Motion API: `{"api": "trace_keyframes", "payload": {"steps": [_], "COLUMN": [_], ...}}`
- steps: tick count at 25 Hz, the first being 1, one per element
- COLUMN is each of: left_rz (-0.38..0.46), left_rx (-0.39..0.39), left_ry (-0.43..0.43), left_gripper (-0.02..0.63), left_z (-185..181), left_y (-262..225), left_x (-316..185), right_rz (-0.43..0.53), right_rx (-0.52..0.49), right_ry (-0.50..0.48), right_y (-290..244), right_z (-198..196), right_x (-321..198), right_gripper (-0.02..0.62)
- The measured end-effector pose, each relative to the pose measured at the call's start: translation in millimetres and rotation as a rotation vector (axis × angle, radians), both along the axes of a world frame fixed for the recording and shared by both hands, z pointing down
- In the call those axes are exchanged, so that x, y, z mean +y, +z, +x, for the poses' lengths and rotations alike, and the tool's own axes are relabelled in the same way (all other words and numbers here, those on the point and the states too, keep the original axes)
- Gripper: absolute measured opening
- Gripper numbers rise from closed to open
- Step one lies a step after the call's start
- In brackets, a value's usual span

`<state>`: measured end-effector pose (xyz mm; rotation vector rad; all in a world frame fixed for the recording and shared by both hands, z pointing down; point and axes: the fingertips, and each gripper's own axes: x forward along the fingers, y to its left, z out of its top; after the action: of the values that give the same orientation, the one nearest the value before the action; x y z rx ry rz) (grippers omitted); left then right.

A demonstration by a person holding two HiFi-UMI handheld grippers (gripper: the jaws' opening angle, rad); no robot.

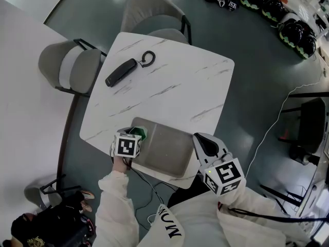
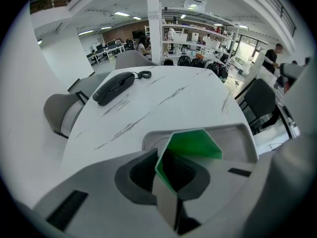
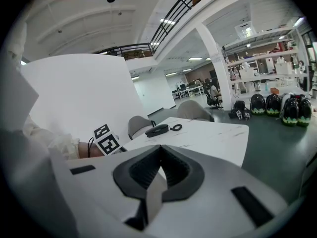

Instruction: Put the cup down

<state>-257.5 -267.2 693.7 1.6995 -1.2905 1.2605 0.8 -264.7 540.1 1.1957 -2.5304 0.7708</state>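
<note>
A green cup point(image 1: 140, 132) is at the left end of the grey tray point(image 1: 172, 153), which lies at the near edge of the white marble table point(image 1: 169, 76). My left gripper point(image 1: 132, 138) is shut on the cup's wall. In the left gripper view the green cup point(image 2: 195, 145) stands tilted between the dark pads point(image 2: 136, 175), with the tray's rim point(image 2: 237, 132) just behind it. I cannot tell whether the cup touches the tray. My right gripper point(image 1: 203, 140) hovers by the tray's right end. In the right gripper view the right gripper point(image 3: 159, 150) is shut with nothing in it.
A black phone handset point(image 1: 123, 71) with a coiled cord lies at the table's far left. Grey chairs stand at the left point(image 1: 72, 68) and far side point(image 1: 154, 12). Black helmets point(image 1: 272, 6) line the floor at the top right. A dark bag point(image 1: 51, 225) sits by my left leg.
</note>
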Motion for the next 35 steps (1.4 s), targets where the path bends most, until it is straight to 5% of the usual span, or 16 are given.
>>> {"api": "trace_keyframes", "payload": {"steps": [29,35], "left_rz": [-0.071,-0.054], "left_rx": [0.056,0.113], "left_ry": [-0.040,-0.078], "left_gripper": [0.043,0.103], "left_z": [-3,-1], "left_y": [11,7], "left_x": [0,-3], "right_rz": [-0.036,-0.043], "right_rx": [0.005,0.006], "right_ry": [0.015,0.021], "right_y": [12,12], "right_z": [8,10], "right_x": [6,11], "right_gripper": [0.005,0.005]}}
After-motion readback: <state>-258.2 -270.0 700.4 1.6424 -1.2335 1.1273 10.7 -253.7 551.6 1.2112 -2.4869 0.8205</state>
